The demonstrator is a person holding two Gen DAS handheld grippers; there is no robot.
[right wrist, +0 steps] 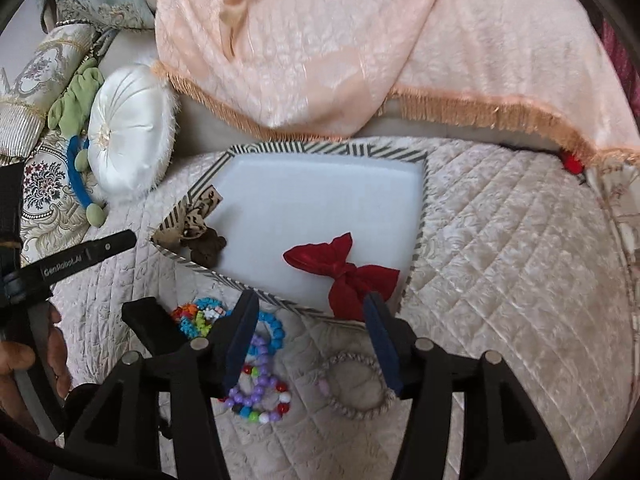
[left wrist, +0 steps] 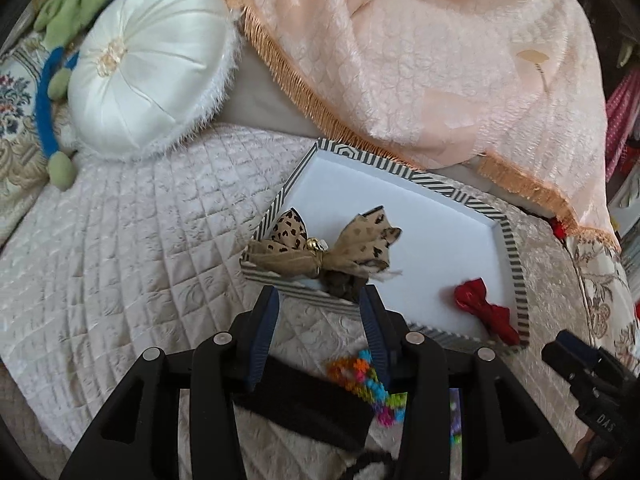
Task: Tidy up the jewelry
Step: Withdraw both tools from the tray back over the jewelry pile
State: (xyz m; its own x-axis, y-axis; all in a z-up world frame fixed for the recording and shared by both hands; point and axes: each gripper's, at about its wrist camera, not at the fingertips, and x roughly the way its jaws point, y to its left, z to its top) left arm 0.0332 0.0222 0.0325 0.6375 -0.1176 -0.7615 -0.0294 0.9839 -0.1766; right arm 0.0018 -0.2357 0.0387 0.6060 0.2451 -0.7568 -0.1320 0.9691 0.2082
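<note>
Both grippers, left [left wrist: 320, 300] and right [right wrist: 312, 308], hang open and empty before the tray [right wrist: 416, 216]; the leopard bow [left wrist: 320, 248] seemingly straddles its rim and may slide off.

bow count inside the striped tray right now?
2: red bow at the tray's near right corner; leopard-print bow on its left rim. A dark brown item beside it may be another.

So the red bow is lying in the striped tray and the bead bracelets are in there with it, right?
Not quite. The red bow does lie in the striped tray, but the bead bracelets lie outside it, on the quilted cover in front, as the right wrist view shows.
</note>
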